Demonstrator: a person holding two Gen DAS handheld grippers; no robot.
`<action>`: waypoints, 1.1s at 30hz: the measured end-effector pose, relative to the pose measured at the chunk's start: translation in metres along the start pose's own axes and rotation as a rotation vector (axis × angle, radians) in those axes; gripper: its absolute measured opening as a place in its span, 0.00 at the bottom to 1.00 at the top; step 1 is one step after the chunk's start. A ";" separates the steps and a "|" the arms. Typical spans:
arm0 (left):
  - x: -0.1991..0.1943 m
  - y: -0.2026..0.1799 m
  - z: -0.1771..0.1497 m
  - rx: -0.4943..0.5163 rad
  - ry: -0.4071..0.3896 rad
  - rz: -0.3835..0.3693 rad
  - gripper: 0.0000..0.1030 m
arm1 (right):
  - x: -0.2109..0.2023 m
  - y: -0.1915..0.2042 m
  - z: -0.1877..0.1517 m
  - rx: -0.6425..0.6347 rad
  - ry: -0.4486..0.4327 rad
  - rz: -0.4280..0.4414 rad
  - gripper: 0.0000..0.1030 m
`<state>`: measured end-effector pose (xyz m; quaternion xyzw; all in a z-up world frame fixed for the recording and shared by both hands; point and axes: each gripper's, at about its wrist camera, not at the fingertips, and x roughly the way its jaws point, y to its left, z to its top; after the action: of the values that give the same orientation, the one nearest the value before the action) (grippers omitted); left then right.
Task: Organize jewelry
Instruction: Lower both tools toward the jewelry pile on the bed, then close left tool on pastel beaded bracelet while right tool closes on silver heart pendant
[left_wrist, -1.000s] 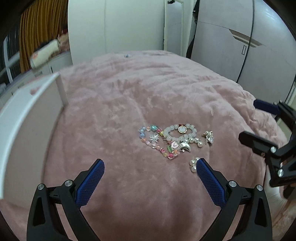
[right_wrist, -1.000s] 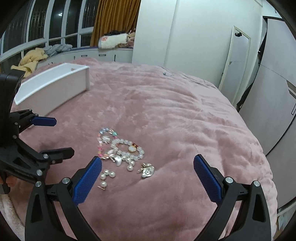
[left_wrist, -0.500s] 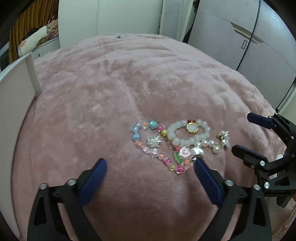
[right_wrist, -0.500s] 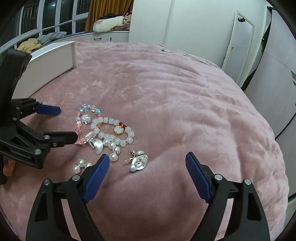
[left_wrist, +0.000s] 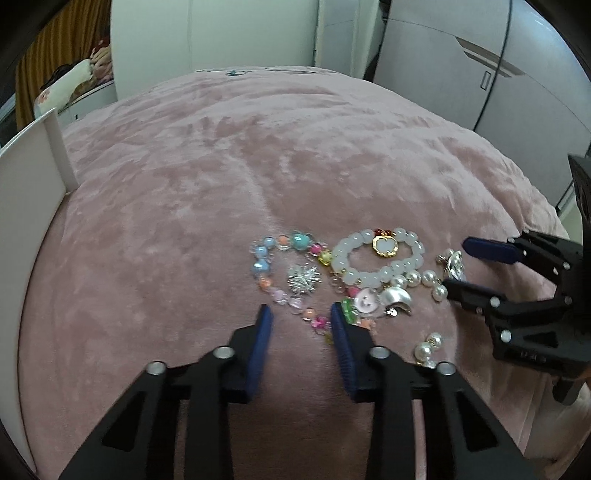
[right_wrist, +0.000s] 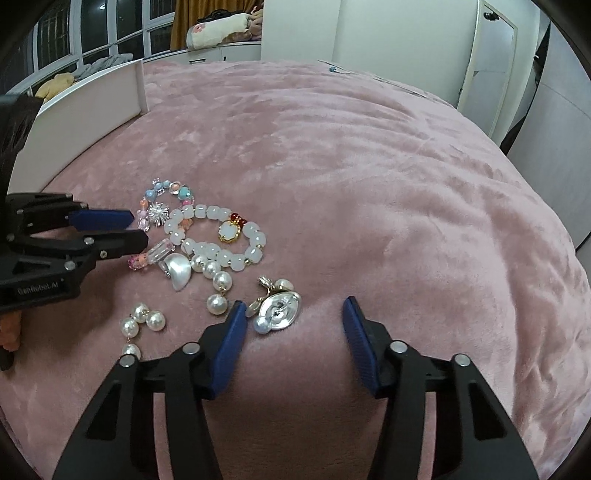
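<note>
The plush pink bed (right_wrist: 369, 177) carries everything, with a white open tray (right_wrist: 88, 110) at its left edge, the likely home for the pieces. The jewelry lies bunched near the bed's front: a multicoloured beaded bracelet (left_wrist: 264, 258), touching a milky white bead bracelet with a gold charm (right_wrist: 236, 236), then a silver shell-shaped earring (right_wrist: 277, 310) and loose pearl drop earrings (right_wrist: 142, 321).

The left tongs (left_wrist: 301, 319) stand partly apart, straddling the coloured bracelet's near beads; I judge this grasp to be the step in hand. Close on a single strand, low against the plush, then lift slowly, since the bracelets touch and may drag each other.

The right tongs (right_wrist: 291, 314) are wide apart, the shell earring just inside the left pad. Centre them over it before closing.
</note>
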<state>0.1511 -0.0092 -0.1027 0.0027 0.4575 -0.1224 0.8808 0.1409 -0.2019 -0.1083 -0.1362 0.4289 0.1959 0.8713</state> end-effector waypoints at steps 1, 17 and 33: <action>0.001 -0.001 0.000 0.000 0.005 -0.021 0.18 | 0.000 -0.001 0.000 0.001 -0.002 0.004 0.42; -0.004 0.012 -0.006 -0.089 0.004 -0.114 0.11 | -0.008 -0.008 -0.010 0.019 -0.003 0.032 0.33; -0.006 0.020 -0.007 -0.102 0.000 -0.113 0.11 | -0.006 -0.018 -0.007 0.051 -0.014 -0.014 0.40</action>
<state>0.1461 0.0122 -0.1042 -0.0681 0.4628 -0.1484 0.8713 0.1404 -0.2219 -0.1064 -0.1156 0.4265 0.1801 0.8788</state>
